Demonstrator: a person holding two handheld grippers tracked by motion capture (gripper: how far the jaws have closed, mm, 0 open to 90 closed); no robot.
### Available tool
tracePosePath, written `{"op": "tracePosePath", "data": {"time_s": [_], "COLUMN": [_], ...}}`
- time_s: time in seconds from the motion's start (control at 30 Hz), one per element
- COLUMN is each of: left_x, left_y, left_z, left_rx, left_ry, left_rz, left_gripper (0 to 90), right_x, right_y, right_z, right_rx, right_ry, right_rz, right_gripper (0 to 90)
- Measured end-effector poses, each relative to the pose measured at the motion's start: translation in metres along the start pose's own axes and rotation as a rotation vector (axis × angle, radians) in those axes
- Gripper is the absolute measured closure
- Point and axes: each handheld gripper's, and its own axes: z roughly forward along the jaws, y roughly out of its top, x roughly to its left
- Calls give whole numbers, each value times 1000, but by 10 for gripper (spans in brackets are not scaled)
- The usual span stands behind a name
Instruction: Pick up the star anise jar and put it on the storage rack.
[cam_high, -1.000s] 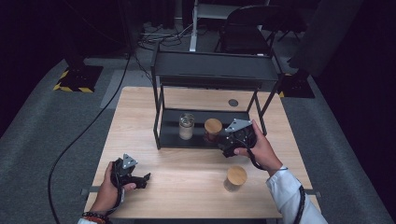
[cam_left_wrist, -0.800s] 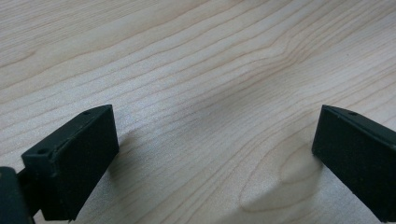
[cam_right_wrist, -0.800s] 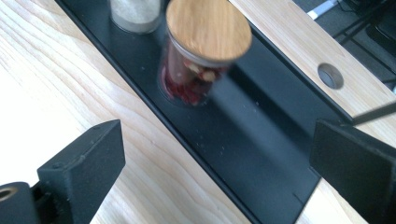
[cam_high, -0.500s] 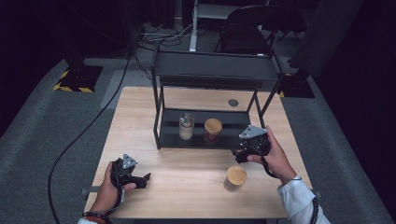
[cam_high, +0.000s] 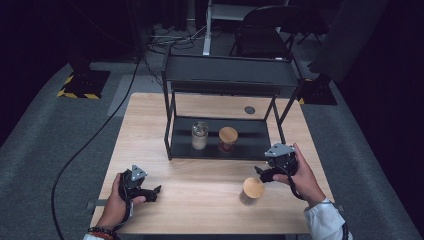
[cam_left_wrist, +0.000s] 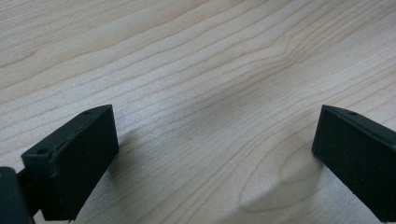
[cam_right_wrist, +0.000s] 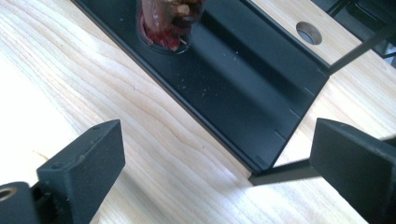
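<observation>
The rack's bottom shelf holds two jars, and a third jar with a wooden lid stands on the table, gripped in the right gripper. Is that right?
Not quite. The right gripper grips nothing: the right gripper view shows its jaws apart and empty. In the high view the third jar stands free on the table. Two jars on the rack's bottom shelf is correct.

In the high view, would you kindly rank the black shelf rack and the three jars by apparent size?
1. Black shelf rack, clearly largest.
2. The three jars look alike, so no ranking: glass-lidded jar and wooden-lidded jar on the rack's lower shelf, and wooden-lidded jar on the table, nearer the camera.

Pale matt wood-grain table, matt black metal rack
</observation>
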Motion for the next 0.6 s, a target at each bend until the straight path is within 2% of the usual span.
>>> {"op": "tracePosePath", "data": {"time_s": [0.6], "left_x": [0], "left_y": [0], "left_z": [0], "left_rx": [0], "left_ry": [1], "left_rz": [0], "left_gripper": [1], "right_x": [-6], "right_y": [-41], "right_z": [-7], "right_rx": [12], "right_ry": [-4], "right_rz": [71], "right_gripper": [31]}}
